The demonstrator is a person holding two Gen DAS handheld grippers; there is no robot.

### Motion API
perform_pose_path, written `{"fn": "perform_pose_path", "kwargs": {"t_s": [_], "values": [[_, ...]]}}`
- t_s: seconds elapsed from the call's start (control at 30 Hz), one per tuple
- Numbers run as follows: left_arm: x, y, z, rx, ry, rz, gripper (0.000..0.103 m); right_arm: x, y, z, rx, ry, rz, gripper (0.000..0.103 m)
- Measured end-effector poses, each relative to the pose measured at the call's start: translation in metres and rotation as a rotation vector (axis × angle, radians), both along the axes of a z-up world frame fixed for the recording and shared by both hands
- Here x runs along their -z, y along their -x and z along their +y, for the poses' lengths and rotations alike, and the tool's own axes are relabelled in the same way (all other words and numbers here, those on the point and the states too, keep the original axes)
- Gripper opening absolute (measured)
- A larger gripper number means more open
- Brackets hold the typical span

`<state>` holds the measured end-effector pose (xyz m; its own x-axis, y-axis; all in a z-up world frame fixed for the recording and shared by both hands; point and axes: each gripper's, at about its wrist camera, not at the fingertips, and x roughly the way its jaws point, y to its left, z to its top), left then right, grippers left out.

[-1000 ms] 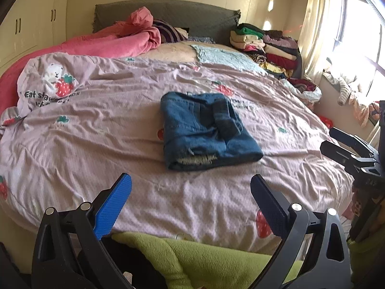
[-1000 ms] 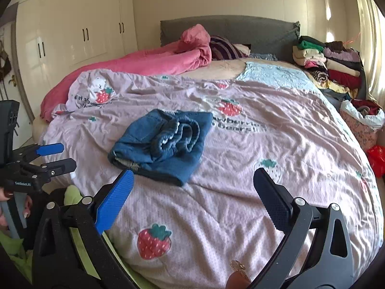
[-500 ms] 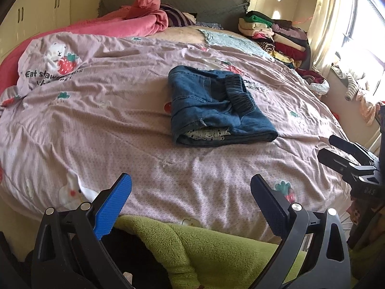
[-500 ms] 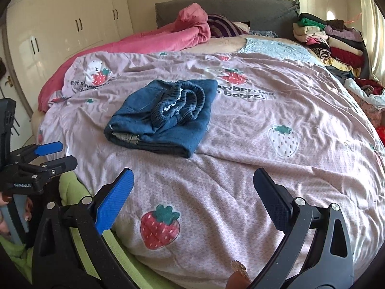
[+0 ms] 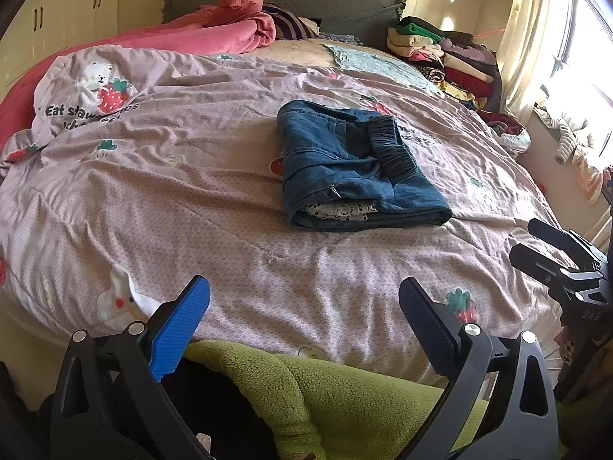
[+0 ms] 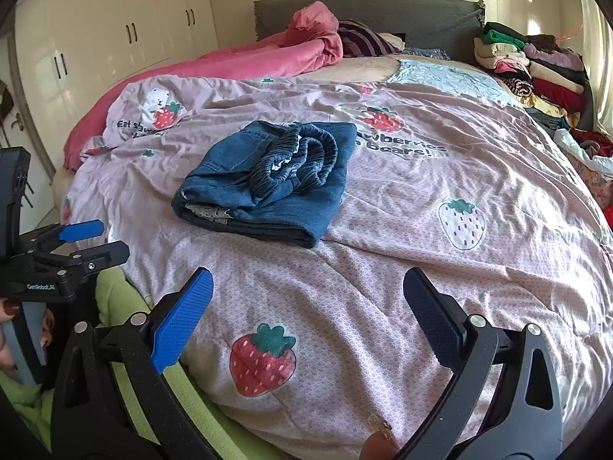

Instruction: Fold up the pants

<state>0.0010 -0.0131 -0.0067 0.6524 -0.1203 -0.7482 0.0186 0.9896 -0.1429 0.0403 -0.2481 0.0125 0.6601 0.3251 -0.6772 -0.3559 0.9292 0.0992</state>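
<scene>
The blue denim pants [image 5: 352,168] lie folded in a compact bundle on the lilac strawberry-print bedspread [image 5: 191,199], elastic waistband on top. They show in the right wrist view [image 6: 268,184] too. My left gripper [image 5: 302,306] is open and empty, near the bed's front edge, well short of the pants. My right gripper [image 6: 306,299] is open and empty, also at the front edge. Each gripper shows from the side in the other's view: the right one [image 5: 536,249], the left one [image 6: 95,237].
A pink blanket [image 5: 214,34] is heaped by the grey headboard [image 5: 306,0]. A stack of folded clothes [image 5: 444,61] stands at the back right. White wardrobes [image 6: 115,38] line the left wall. A green fleece sleeve [image 5: 325,395] sits below my grippers.
Both grippers have risen and tilted down toward the bed, so the pants sit lower and larger in view. The jaws stay open. The pants have not moved.
</scene>
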Motion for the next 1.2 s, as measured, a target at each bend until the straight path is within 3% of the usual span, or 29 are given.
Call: {"fn": "perform_pose_path", "kwargs": {"t_s": [1.2], "values": [[-0.0067,0.0072,-0.0070,0.007,-0.031,-0.003,0.099,-0.0072,0.0002,-0.0030,0.011,0.010,-0.006,0.094]]}}
